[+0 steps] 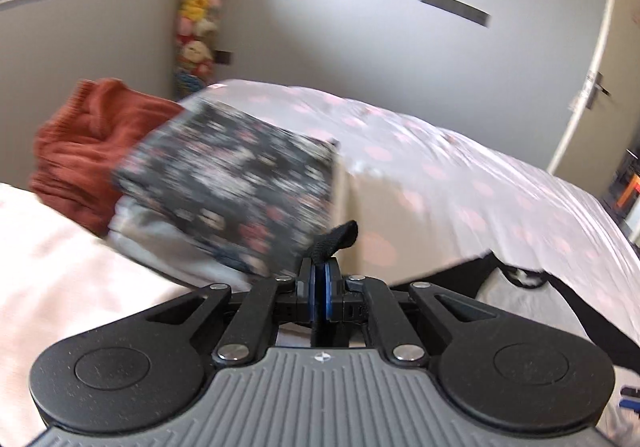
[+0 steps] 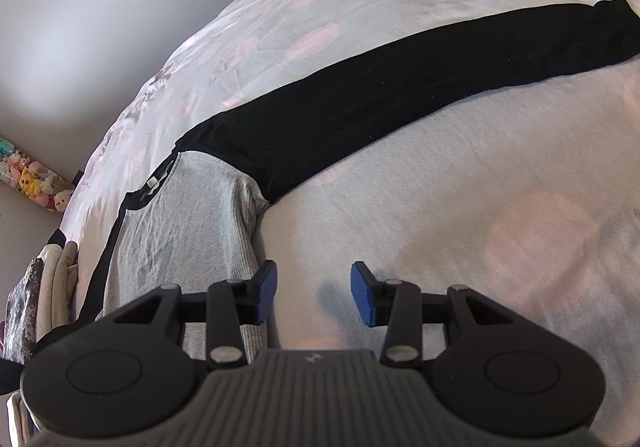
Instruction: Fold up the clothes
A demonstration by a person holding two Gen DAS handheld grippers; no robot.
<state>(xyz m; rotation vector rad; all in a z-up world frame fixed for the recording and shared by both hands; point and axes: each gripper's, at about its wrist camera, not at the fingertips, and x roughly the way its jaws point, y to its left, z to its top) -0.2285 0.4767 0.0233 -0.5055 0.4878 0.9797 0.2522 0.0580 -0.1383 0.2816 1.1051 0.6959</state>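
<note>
A grey shirt with black sleeves (image 2: 192,223) lies spread on the bed, one black sleeve (image 2: 400,95) stretched out to the right. In the left wrist view my left gripper (image 1: 320,283) is shut on a strip of black fabric (image 1: 334,241) that sticks up between its blue pads; black cloth (image 1: 580,311) trails off to the right below it. My right gripper (image 2: 314,293) hovers over the bedspread just right of the shirt's grey body, jaws apart with nothing between them.
A pile of folded clothes sits at the bed's left: a dark flowered piece (image 1: 236,183) on top, a rust knit (image 1: 80,143) behind. The white bedspread with pink spots (image 2: 500,207) stretches away right. A door (image 1: 592,87) and hanging plush toys (image 1: 198,15) stand beyond.
</note>
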